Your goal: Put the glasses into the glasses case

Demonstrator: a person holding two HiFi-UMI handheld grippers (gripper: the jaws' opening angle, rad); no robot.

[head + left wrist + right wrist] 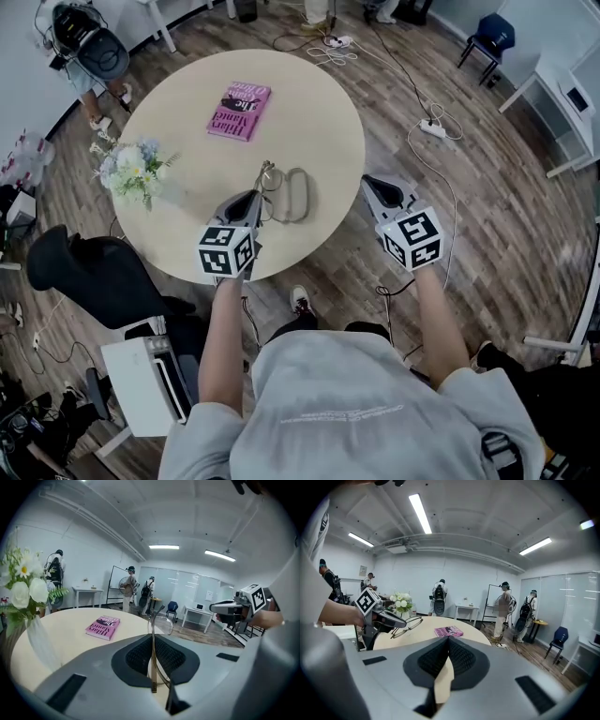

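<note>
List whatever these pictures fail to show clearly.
- Small dark object on the pink paperback book: head view, too small to identify.
- Glasses case: recognisable in no view.
- White flower bouquet: left gripper view, cut by the left edge.
- Thin wire-framed glasses: head view, one temple hidden by the left gripper.

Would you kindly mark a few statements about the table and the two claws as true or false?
1. The left claw is shut on the glasses. True.
2. The right claw holds the pink book. False: the book lies on the table, and the right claw is shut with nothing in it.
3. The flowers stand on the table, on the left in the head view. True.
4. The glasses lie flat on the table. False: they stick out of the left claw, which grips them by one temple arm.
</note>
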